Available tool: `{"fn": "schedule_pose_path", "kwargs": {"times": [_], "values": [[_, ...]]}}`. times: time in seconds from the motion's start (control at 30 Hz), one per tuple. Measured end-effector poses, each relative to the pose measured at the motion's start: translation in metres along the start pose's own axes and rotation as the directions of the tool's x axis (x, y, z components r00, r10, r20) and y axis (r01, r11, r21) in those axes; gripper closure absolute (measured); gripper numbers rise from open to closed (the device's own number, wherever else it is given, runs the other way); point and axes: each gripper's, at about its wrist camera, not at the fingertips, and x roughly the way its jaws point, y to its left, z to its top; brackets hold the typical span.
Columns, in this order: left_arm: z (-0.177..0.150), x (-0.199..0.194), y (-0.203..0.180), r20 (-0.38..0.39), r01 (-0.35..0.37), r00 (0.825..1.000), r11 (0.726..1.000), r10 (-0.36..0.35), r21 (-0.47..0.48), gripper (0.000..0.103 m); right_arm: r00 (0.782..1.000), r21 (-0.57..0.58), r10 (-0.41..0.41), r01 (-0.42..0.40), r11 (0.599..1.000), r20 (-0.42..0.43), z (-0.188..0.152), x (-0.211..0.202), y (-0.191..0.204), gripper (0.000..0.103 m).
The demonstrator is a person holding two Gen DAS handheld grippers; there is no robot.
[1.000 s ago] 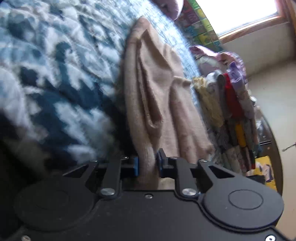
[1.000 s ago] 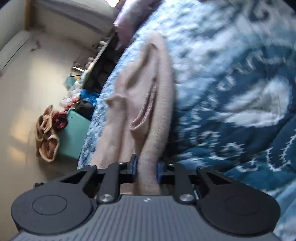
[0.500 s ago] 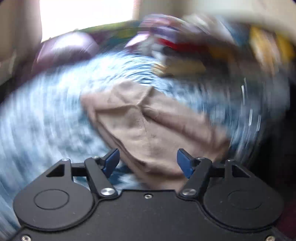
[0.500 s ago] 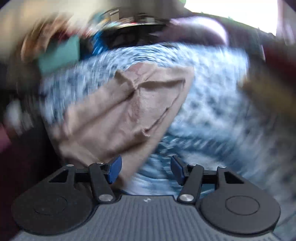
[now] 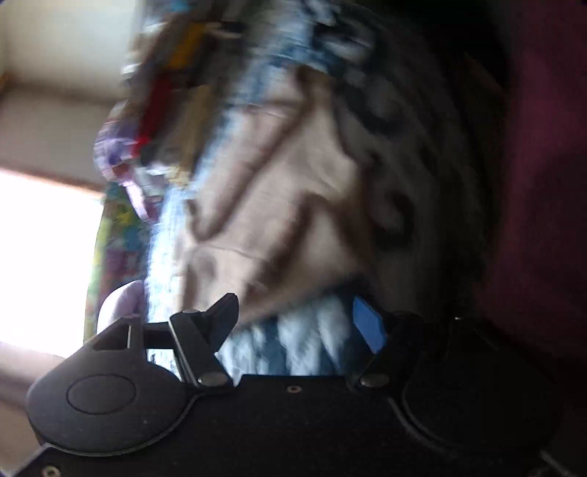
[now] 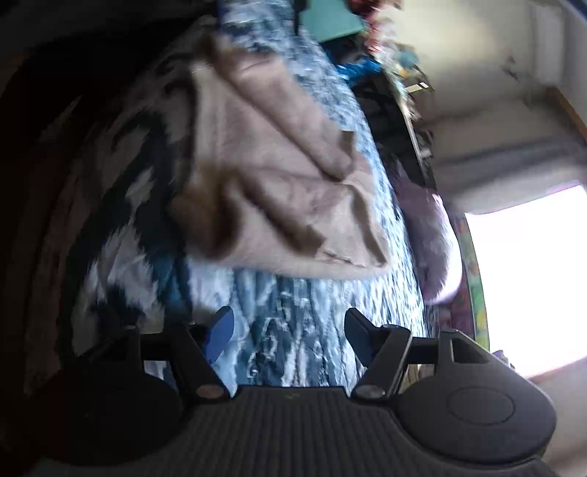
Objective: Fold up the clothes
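Observation:
A beige garment [image 5: 279,205] lies loosely folded and creased on a blue and white patterned bedspread [image 5: 304,345]. It also shows in the right wrist view [image 6: 279,190]. My left gripper [image 5: 297,323] is open and empty, just short of the garment's near edge. My right gripper [image 6: 290,330] is open and empty over the bedspread [image 6: 290,323], a little back from the garment. Both views are tilted and blurred by motion.
A pile of coloured clothes [image 5: 154,121] sits past the bed's edge in the left wrist view. A lilac pillow [image 6: 433,235], a teal box [image 6: 334,18] and a bright window [image 6: 528,271] show in the right wrist view. A dark red cloth [image 5: 543,183] fills the right side.
Both grippers were shut on the beige garment a second ago. They have opened, let it drop onto the bedspread, pulled back a little and rolled sideways.

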Motion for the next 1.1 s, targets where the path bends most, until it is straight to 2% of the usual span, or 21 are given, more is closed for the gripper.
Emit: {"fn": "schedule_pose_path", "kwargs": {"times": [0.13,0.2,0.27,0.33,0.4,0.47,0.57,0.63,0.67,0.7,0.77,0.93,1.0,1.03,1.1], "values": [[-0.011,0.003,-0.02,0.03,-0.028,0.999,0.983,0.023,0.179,0.032,0.998,-0.076,-0.033,0.036,0.996,0.045,-0.008,-0.004,0.008,0.034],[-0.01,0.01,-0.026,0.087,-0.07,0.995,0.972,0.052,0.225,0.028,0.993,-0.099,-0.071,0.08,0.992,0.091,-0.01,-0.002,0.012,0.033],[-0.006,0.018,-0.024,0.137,-0.103,0.988,0.968,0.073,0.229,0.02,0.982,-0.117,-0.106,0.125,0.985,0.155,-0.007,0.002,0.014,0.031],[-0.002,0.024,-0.022,0.173,-0.121,0.982,0.965,0.081,0.234,0.019,0.966,-0.139,-0.134,0.168,0.976,0.223,-0.002,0.005,0.015,0.031],[0.002,0.03,-0.02,0.196,-0.123,0.978,0.962,0.076,0.242,0.019,0.954,-0.185,-0.14,0.193,0.964,0.266,0.002,0.011,0.013,0.031],[0.001,0.028,-0.018,0.201,-0.117,0.977,0.958,0.064,0.263,0.026,0.947,-0.219,-0.13,0.2,0.955,0.294,0.003,0.018,0.009,0.031],[0.0,0.028,-0.023,0.201,-0.115,0.978,0.95,0.057,0.291,0.036,0.942,-0.249,-0.096,0.182,0.951,0.321,0.0,0.022,0.007,0.032],[0.005,0.032,-0.024,0.195,-0.108,0.98,0.95,0.051,0.293,0.042,0.938,-0.268,-0.072,0.169,0.948,0.339,-0.002,0.025,0.007,0.037],[0.01,0.035,-0.022,0.181,-0.093,0.983,0.953,0.041,0.287,0.057,0.936,-0.277,-0.06,0.164,0.947,0.348,-0.003,0.026,0.007,0.046],[0.013,0.036,-0.022,0.162,-0.082,0.986,0.956,0.037,0.283,0.068,0.94,-0.278,-0.042,0.142,0.95,0.338,-0.001,0.026,0.006,0.06],[0.022,0.037,-0.022,0.137,-0.076,0.99,0.958,0.039,0.277,0.078,0.955,-0.25,0.004,0.074,0.965,0.297,0.009,0.025,0.001,0.079],[0.045,0.008,-0.011,0.129,-0.011,0.992,0.985,-0.011,0.174,0.082,0.962,-0.136,0.005,0.033,0.99,0.272,0.02,-0.003,-0.008,0.081],[0.056,-0.009,-0.009,0.133,0.046,0.989,0.988,-0.065,0.147,0.082,0.96,-0.12,0.026,0.008,0.993,0.28,0.023,-0.025,-0.007,0.081],[0.061,-0.019,-0.007,0.139,0.075,0.986,0.987,-0.095,0.141,0.082,0.959,-0.101,0.056,-0.028,0.994,0.279,0.024,-0.037,-0.008,0.081],[0.072,-0.034,0.007,0.146,0.157,0.975,0.985,-0.165,0.066,0.082,0.952,-0.021,0.131,-0.13,0.991,0.276,0.024,-0.06,-0.019,0.081]]}}
